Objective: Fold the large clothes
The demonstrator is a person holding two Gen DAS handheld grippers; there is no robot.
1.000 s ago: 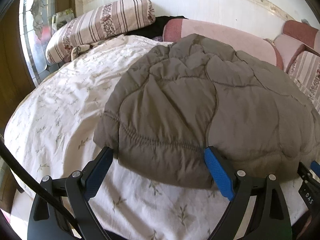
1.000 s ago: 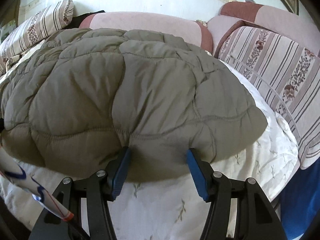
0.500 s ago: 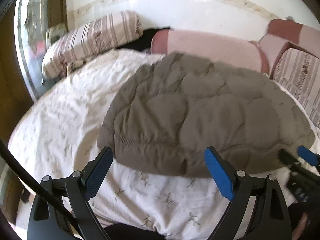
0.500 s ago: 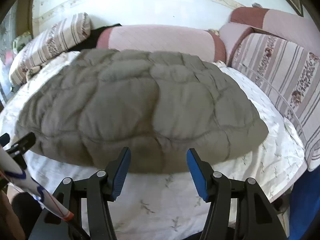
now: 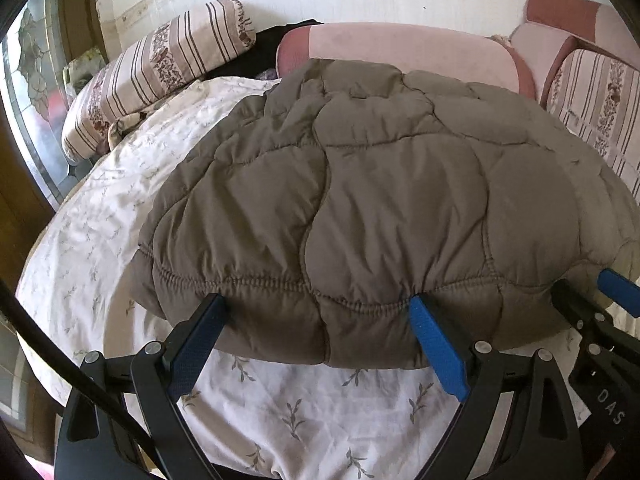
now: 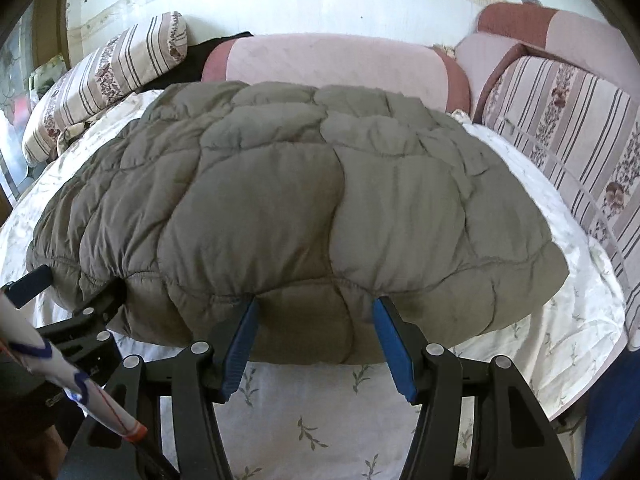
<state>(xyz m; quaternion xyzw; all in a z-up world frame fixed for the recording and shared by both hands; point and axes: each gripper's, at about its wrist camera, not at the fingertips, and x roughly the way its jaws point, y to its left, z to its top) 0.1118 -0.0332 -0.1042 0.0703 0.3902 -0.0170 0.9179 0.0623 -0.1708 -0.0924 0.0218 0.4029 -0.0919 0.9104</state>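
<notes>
**Both grippers set at the near hem of a quilted jacket before a fold**

The left gripper [image 5: 316, 320] stands with its jaws spread wide, the blue pads [image 5: 438, 350] bracketing a broad section of the near hem of the grey-brown quilted jacket [image 5: 380, 200]; the padded edge bulges between the pads and meets both, so this reads as a wide grip on the hem, though how firmly it is pinched cannot be told. The right gripper [image 6: 316, 324] is set narrower, its pads [image 6: 394, 346] pressed into the puffy hem further along, and appears closed on it. The two tools lie near each other along the same edge, each visible in the other's view. Holding the hem at two separated points probably keeps the edge straight as it is carried over. The jacket lies spread flat on the leaf-print bedsheet [image 5: 304, 412], its far end toward the pink bolster [image 5: 400, 48]; a striped pillow [image 5: 160, 72] lies at the bed's far left.
</notes>
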